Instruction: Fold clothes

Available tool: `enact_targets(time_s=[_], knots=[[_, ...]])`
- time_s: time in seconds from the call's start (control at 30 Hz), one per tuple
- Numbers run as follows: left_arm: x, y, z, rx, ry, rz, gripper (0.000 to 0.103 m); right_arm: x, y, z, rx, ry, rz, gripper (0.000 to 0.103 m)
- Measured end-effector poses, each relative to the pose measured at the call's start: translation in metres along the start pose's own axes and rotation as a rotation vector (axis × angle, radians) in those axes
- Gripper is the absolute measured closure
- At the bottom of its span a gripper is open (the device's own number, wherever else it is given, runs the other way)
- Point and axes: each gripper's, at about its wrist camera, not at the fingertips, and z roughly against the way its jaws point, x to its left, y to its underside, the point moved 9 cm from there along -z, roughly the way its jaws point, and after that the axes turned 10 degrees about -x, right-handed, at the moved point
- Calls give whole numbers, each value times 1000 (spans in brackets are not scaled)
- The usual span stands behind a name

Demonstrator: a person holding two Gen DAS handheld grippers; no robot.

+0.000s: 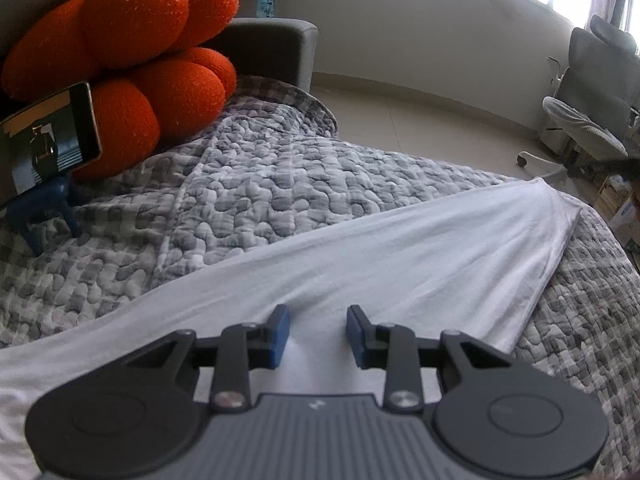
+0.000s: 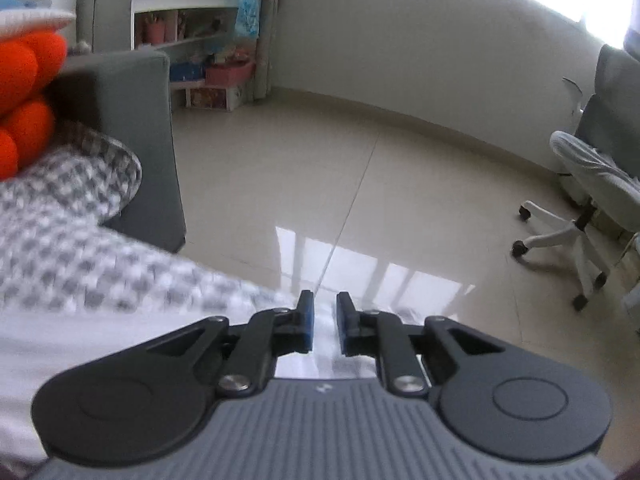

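A white garment (image 1: 360, 256) lies spread flat across a grey-and-white checked quilt (image 1: 280, 176) on a sofa, running from the near left to a folded edge at the far right. The left gripper (image 1: 318, 336) hovers over its near part, blue pads set moderately apart with nothing between them. The right gripper (image 2: 323, 322) sits past the quilt's edge above the shiny tiled floor (image 2: 360, 184), jaws narrowly parted and empty. An orange cushion (image 1: 132, 52) and a propped phone (image 1: 48, 136) rest at the far left.
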Motion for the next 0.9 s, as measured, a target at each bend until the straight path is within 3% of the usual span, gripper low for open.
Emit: enact_targets(time_s=[0.1, 0.17, 0.23, 0.33, 0.5, 0.9], knots=[[-1, 1, 0, 1, -3, -6, 70, 7, 14, 12, 27, -52, -28, 84], [-1, 1, 0, 2, -6, -11, 70, 13, 23, 13, 51, -76, -51, 59], [-1, 1, -1, 2, -6, -13, 69, 24, 32, 9, 71, -67, -16, 58], [-1, 2, 0, 2, -3, -11, 69, 34, 32, 5, 65, -53, 38, 97], [-1, 1, -1, 5, -3, -8, 69, 40, 21, 13, 32, 20, 153, 97], [0, 1, -1, 7, -3, -9, 68, 33, 39, 2, 66, 146, 231, 96]])
